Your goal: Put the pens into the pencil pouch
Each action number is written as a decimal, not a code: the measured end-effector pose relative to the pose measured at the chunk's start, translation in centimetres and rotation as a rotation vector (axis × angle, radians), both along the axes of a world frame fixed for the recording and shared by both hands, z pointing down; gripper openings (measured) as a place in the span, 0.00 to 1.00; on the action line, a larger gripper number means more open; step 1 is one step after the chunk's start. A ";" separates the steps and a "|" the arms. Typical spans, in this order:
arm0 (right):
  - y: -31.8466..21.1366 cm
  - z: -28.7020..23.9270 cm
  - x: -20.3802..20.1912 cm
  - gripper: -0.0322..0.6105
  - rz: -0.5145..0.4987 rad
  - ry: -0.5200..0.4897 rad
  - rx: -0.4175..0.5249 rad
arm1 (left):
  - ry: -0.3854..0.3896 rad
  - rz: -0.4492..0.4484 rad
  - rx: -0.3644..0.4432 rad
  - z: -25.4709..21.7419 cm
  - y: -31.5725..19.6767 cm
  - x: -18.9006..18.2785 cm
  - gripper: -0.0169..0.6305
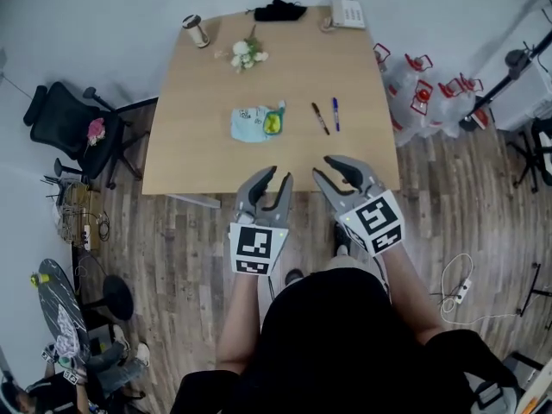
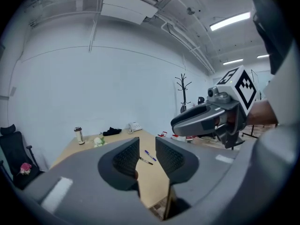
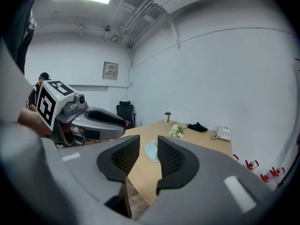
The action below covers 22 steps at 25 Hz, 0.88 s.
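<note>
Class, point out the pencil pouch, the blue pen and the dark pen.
pencil pouch (image 1: 250, 126), head view, middle of its light blue body
blue pen (image 1: 335, 115), head view, mid-barrel
dark pen (image 1: 320, 118), head view, mid-barrel

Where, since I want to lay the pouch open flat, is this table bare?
The widest bare strip of the table runs along its near edge, this side of the pencil pouch, dark pen and blue pen. Also bare: left of the pouch. Crowded: the far edge, with tumbler, flowers, black cloth, telephone.
</note>
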State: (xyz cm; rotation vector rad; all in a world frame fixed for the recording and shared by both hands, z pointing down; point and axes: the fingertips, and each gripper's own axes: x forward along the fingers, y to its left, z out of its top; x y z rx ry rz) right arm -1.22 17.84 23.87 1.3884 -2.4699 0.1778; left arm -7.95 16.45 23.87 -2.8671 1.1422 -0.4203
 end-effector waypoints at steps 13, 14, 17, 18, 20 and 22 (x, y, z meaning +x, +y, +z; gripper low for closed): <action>-7.5 2.2 7.1 0.25 -0.163 0.008 -0.045 | -0.037 -0.170 -0.046 2.1 -6.7 6.6 0.32; -7.9 2.3 7.7 0.25 -0.168 0.008 -0.048 | -0.037 -0.184 -0.051 2.3 -7.0 6.9 0.33; -8.9 2.9 9.3 0.24 -0.174 0.000 -0.057 | -0.046 -0.225 -0.066 3.2 -7.9 7.9 0.35; -9.2 3.2 9.8 0.25 -0.177 -0.002 -0.062 | -0.047 -0.240 -0.071 3.4 -8.1 8.2 0.35; -9.4 4.0 10.5 0.24 -0.190 -0.001 -0.083 | -0.048 -0.269 -0.083 3.9 -8.3 8.5 0.35; -9.6 4.9 11.0 0.24 -0.205 0.000 -0.106 | -0.050 -0.291 -0.099 4.5 -8.5 8.7 0.35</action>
